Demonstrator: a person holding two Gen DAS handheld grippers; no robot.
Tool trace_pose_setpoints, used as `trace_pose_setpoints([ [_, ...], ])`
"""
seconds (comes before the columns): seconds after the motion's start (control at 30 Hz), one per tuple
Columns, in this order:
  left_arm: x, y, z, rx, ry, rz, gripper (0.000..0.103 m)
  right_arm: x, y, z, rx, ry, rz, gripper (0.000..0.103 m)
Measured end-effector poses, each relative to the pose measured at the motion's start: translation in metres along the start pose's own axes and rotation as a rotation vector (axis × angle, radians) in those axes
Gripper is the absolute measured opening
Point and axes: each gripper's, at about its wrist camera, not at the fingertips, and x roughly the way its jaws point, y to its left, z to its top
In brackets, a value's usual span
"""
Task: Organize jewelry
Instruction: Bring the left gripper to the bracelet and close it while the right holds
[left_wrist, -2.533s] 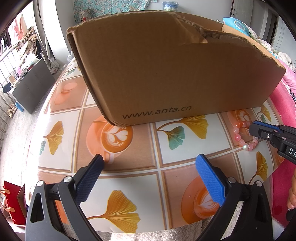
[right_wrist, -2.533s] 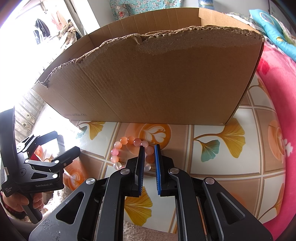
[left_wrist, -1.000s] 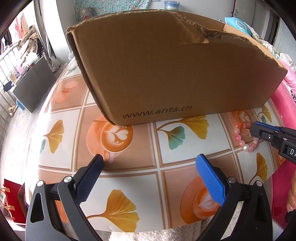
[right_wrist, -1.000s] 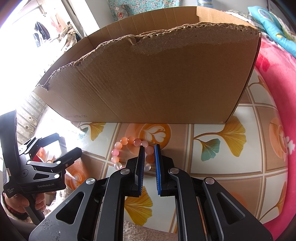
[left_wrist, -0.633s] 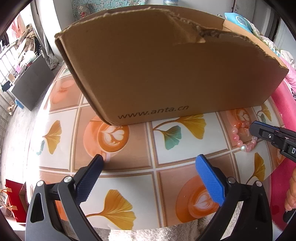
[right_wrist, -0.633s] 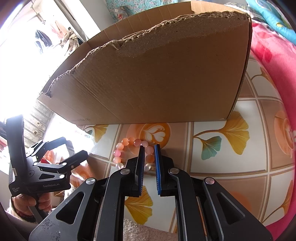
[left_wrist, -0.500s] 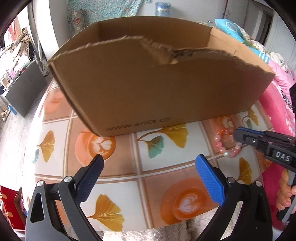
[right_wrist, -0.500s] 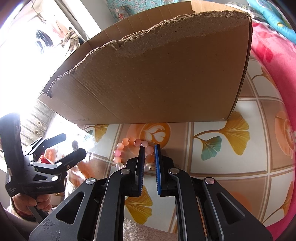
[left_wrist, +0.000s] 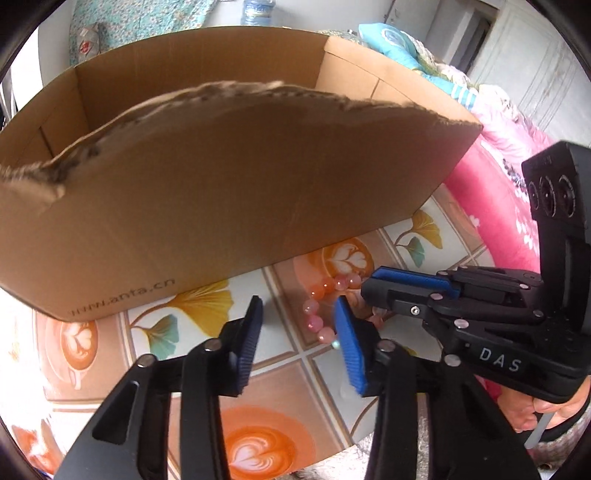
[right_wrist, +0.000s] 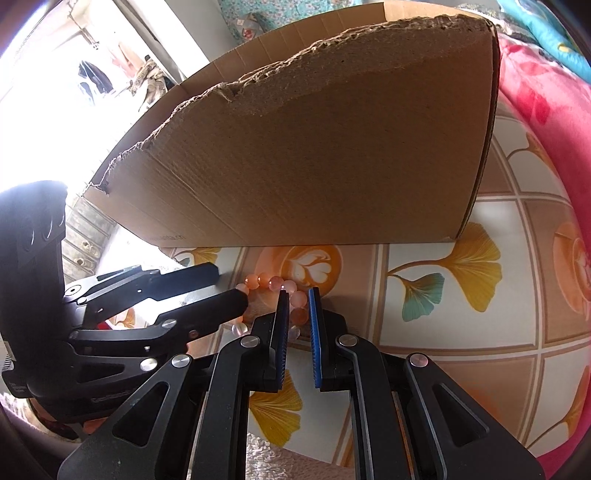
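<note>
Left tool (left_wrist: 297, 325) now beside bracelet (left_wrist: 314, 317), closing, empty; right tool (right_wrist: 296, 295) pinching bracelet.

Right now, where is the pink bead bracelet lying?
The pink bead bracelet lies on the tiled tabletop, just in front of the cardboard box, near the box's right end in the left wrist view, between the left gripper and the right gripper.
</note>
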Motion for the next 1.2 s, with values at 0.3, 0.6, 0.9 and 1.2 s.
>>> trace_pose_setpoints([
  [0.3, 0.009, -0.03, 0.001, 0.126, 0.021, 0.128, 0.021, 0.002, -0.001, 0.001, 0.001, 0.001, 0.016, 0.009],
  [0.6, 0.015, -0.047, -0.003, 0.195, 0.023, 0.147, 0.009, -0.002, -0.008, 0.004, -0.007, 0.003, 0.01, 0.009],
  [0.9, 0.013, -0.046, -0.006, 0.193, 0.018, 0.142, 0.009, 0.006, 0.01, 0.005, -0.105, 0.031, -0.047, 0.009],
  [1.2, 0.011, -0.043, -0.005, 0.181, 0.017, 0.134, 0.009, 0.013, 0.022, 0.005, -0.156, 0.042, -0.08, 0.009],
])
